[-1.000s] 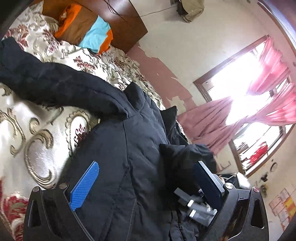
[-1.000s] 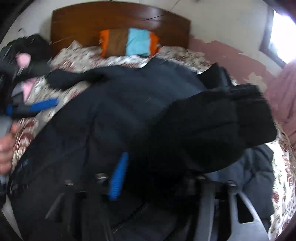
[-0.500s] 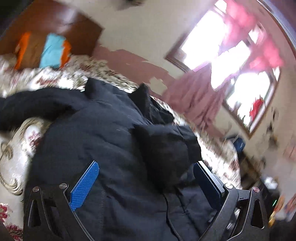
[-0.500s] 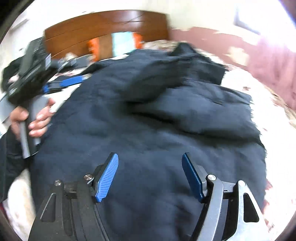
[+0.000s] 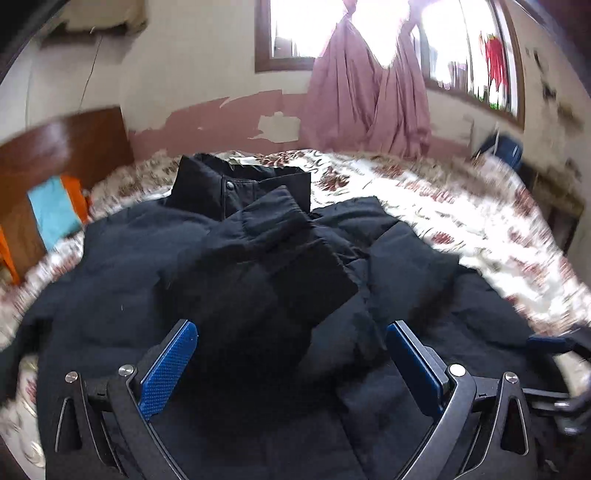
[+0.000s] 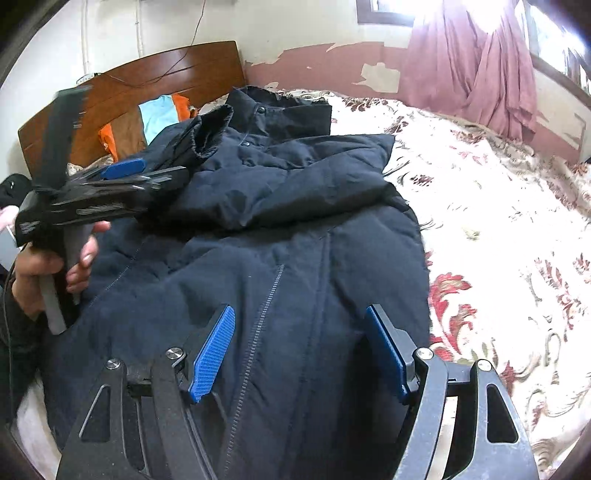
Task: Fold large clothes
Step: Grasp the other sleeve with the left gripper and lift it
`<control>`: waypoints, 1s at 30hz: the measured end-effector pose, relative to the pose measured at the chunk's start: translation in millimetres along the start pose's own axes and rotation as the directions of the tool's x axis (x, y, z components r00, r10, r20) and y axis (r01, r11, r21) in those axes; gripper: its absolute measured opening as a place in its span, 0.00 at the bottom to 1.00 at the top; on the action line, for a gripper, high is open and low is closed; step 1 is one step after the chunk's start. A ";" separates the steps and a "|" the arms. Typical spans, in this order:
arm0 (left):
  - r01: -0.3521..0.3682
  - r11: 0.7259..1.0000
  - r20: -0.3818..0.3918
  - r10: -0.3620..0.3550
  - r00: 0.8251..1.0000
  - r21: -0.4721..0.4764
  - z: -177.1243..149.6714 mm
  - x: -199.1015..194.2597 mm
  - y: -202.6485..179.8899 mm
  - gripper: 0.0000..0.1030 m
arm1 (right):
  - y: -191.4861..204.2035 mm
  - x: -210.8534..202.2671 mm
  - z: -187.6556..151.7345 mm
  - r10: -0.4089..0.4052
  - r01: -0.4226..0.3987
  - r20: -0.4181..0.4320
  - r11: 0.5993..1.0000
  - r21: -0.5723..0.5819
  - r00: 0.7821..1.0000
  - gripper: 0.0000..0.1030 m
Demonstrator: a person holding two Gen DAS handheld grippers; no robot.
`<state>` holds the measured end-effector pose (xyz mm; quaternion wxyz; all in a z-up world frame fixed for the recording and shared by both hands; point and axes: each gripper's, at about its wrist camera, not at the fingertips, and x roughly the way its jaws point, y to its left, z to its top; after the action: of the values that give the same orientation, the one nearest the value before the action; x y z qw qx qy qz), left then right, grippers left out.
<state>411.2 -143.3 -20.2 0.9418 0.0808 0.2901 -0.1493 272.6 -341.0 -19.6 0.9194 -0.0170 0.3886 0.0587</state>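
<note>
Nearest your right gripper, its blue fingers stand apart over the zipper of the dark padded jacket, with nothing pinched between them. Your left gripper likewise hovers with fingers spread wide, empty, above the jacket's bulk. Across the near half of the bed, the jacket lies front up, both sleeves folded in over its chest; one cuff rests near the middle, the other near the collar. Your left hand grips its tool at the jacket's left edge, blurred. Beyond the collar, toward the head of the bed, an orange, brown and blue pillow leans against the wooden headboard. Pink curtains hang at the bright window on the far wall.
</note>
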 end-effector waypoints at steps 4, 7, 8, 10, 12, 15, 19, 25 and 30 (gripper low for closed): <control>-0.137 0.990 0.005 0.137 0.991 0.022 4.6 6.0 -3.3 0.58 | 2.5 -2.0 10.5 -0.047 0.048 0.010 0.998 -0.035 0.999 0.66; -0.114 0.991 0.043 0.117 0.992 -0.067 4.1 -3.6 17.8 0.33 | 4.9 3.5 24.8 -0.061 0.062 0.021 0.998 -0.023 0.998 0.66; -0.104 0.989 0.070 0.112 0.991 -0.102 3.5 -10.3 27.5 0.29 | 5.9 3.7 29.2 -0.064 0.064 0.027 0.998 -0.020 0.998 0.66; -0.091 0.984 0.129 0.112 0.985 -0.155 3.3 -23.4 45.6 0.23 | 12.0 9.7 43.3 -0.060 0.061 0.057 0.998 -0.017 0.997 0.66; -0.076 0.973 0.194 0.120 0.974 -0.219 -0.1 -40.0 67.9 0.22 | 19.2 20.3 62.8 -0.042 0.043 0.092 0.999 -0.011 0.995 0.66; -0.051 0.954 0.217 0.119 0.969 -0.297 -3.8 -46.8 99.5 0.22 | 32.3 50.3 96.9 0.005 -0.007 0.111 1.000 0.014 0.994 0.66; -0.027 0.904 0.126 0.089 0.988 -0.428 -23.1 -32.8 145.6 0.22 | 65.0 100.5 137.7 0.090 -0.092 0.094 0.996 0.013 0.991 0.65; -0.018 0.839 -0.001 0.021 1.000 -0.544 -49.7 -11.0 179.8 0.25 | 119.6 161.1 158.8 0.167 -0.167 -0.006 0.984 -0.068 0.986 0.65; -0.004 0.788 -0.024 -0.014 1.000 -0.616 -61.5 -11.1 199.0 0.29 | 127.7 198.6 152.3 0.173 -0.176 -0.070 0.984 -0.038 0.982 0.65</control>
<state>435.6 61.5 -51.1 0.9123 -0.2290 0.3361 -0.0478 502.9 -183.8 -53.8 0.8966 -0.0049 0.4177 0.1471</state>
